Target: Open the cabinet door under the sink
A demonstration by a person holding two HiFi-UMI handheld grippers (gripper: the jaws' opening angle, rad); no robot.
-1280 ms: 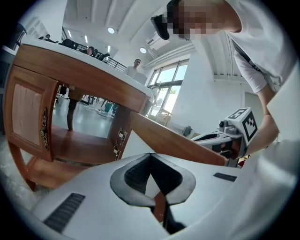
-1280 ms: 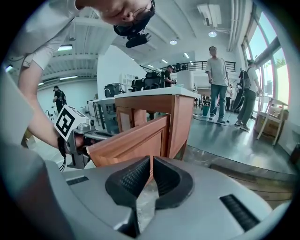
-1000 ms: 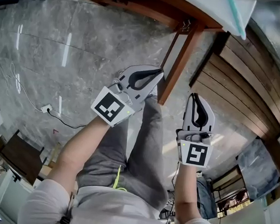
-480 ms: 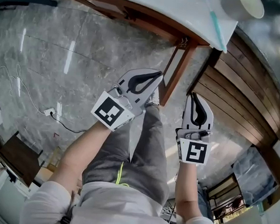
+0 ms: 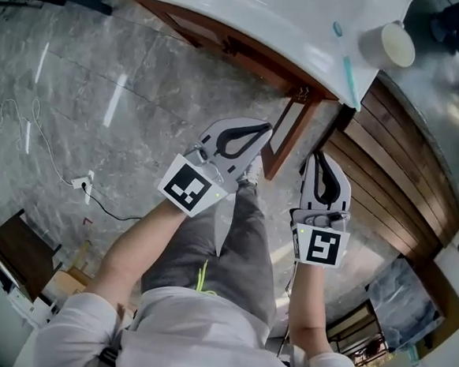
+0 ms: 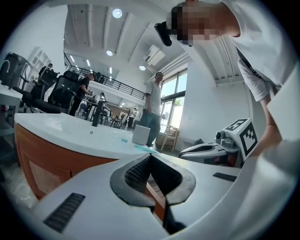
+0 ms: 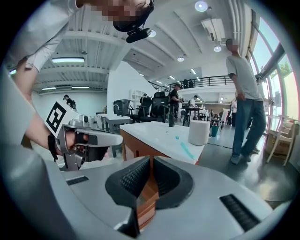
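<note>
A white sink top [image 5: 251, 14] sits on a brown wooden cabinet whose framed door panel [image 5: 287, 136] hangs below the corner hinge. In the head view my left gripper [image 5: 267, 126] is shut with nothing in it, its tip just left of that panel. To the panel's right, my right gripper [image 5: 317, 155] is also shut and empty, pointing up. In the left gripper view the shut left gripper [image 6: 150, 156] faces the cabinet front [image 6: 42, 161]. From the right gripper view, the right gripper [image 7: 151, 158] is level with the cabinet's corner [image 7: 140, 145].
A white cup [image 5: 387, 45] and a teal toothbrush [image 5: 350, 73] lie on the sink top's right end. Dark wooden slats [image 5: 397, 160] run along the right. A power strip with cable [image 5: 79, 181] lies on the grey floor. A person [image 7: 243, 93] stands beyond the sink.
The head view has tilted, so more of the white sink top and the cup show. Both grippers stay shut and have barely shifted beside the door panel.
</note>
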